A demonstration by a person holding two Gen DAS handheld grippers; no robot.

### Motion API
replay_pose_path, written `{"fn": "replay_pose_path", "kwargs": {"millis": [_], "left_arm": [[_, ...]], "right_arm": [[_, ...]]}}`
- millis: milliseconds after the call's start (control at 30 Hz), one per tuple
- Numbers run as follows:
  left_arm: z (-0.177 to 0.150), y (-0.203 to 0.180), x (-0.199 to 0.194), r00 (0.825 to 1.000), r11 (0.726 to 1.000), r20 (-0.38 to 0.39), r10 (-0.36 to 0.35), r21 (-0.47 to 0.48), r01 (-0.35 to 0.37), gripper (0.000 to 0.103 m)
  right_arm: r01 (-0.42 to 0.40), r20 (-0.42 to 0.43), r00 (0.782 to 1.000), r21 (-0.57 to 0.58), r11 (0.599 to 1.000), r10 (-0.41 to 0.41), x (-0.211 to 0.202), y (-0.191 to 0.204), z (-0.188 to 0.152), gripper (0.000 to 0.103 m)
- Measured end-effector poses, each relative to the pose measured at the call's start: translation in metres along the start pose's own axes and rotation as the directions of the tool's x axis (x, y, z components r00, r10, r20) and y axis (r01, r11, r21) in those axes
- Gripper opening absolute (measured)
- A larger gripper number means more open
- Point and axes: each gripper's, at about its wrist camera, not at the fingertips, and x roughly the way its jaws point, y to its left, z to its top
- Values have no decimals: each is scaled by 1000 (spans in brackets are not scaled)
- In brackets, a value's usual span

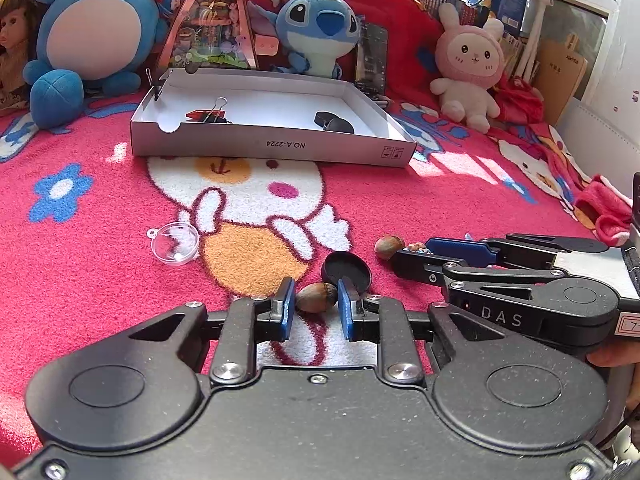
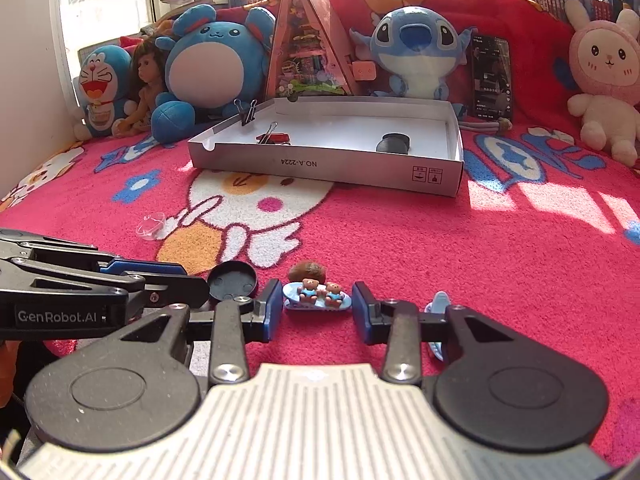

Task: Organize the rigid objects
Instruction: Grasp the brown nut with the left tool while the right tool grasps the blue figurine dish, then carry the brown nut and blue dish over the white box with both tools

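My left gripper is shut on a brown hazelnut that lies on the pink blanket, both blue pads against its sides. Just beyond it lies a black round lid, and a second hazelnut sits further right. In the right wrist view my right gripper is shut on a light blue hair clip with two small bears, its ends touching both pads. Behind the clip is the second hazelnut. The white cardboard box stands open further back, holding binder clips and black lids.
A clear plastic half-sphere lies left of the grippers. Another pale blue clip peeks out behind my right finger. Plush toys, a doll and a triangular display case line the back; a phone leans behind the box.
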Motion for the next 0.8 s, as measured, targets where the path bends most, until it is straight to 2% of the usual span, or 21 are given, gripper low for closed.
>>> {"fn": "replay_pose_path", "kwargs": {"millis": [300,800], "left_arm": [[8,10,-4,999,999,24,33,-29,-32,22],[24,24,-7,992,994,71,102,-40,-99,22]], "right_arm": [[57,31,998,15,998,-58,-6,-10,3,43],[105,73,992,-7,994,-104,-7,-9,11,43]]}}
